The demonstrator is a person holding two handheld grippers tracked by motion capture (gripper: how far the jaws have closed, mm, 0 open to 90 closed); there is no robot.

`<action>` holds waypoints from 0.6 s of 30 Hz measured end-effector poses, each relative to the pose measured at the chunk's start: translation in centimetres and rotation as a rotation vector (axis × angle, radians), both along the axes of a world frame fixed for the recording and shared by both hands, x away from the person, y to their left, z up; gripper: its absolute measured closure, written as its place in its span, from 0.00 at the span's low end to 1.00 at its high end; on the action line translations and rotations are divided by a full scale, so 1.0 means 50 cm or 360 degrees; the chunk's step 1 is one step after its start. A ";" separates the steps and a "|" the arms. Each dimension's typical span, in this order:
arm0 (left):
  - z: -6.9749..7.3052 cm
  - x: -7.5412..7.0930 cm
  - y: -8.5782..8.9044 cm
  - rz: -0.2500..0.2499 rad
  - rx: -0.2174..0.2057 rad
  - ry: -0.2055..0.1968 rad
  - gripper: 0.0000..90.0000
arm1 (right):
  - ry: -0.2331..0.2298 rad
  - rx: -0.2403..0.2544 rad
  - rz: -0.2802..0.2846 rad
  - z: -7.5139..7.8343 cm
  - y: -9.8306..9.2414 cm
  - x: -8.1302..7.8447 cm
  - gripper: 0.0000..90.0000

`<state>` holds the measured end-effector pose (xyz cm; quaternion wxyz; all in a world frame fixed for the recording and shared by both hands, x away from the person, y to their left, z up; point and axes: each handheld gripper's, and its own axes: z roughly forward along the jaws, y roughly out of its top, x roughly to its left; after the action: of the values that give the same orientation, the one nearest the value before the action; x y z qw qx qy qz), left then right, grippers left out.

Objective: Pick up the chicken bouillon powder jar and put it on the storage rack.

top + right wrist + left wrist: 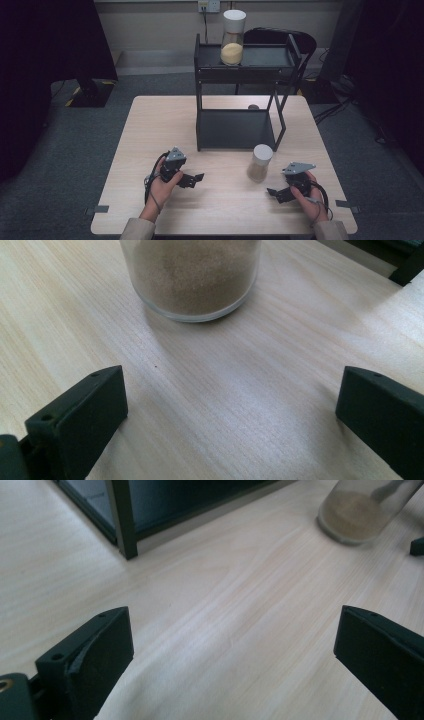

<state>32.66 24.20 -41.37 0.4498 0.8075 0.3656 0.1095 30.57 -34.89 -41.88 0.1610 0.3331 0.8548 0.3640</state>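
Pale wooden tabletop [150,130] carrying a black two-tier shelf rack [240,90] at its far middle. On the rack's top shelf, toward its left side, a tall clear jar [233,37] with a white lid and yellow grain inside. Just in front of the rack's near right leg, standing upright on the tabletop, a smaller clear jar [260,163] with a white lid and brownish grain, its base seen close in the right gripper view [192,275] and farther off in the left gripper view [357,512]. Left of that small jar, well apart from it, the left gripper [192,179] held in a hand, jaws spread wide over bare wood, pinching nothing. Right of the small jar, near it but not touching, the right gripper [275,192], jaws likewise spread wide and empty.
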 end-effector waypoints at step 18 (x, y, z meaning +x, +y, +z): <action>-0.024 -0.064 0.016 0.0105 0.0228 -0.0004 0.03 | 0.0000 0.0000 0.0000 0.000 0.000 0.000 0.00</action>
<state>29.44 25.02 -42.58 0.3874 0.8250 0.3827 0.1513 30.58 -34.89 -41.88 0.1608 0.3330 0.8549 0.3639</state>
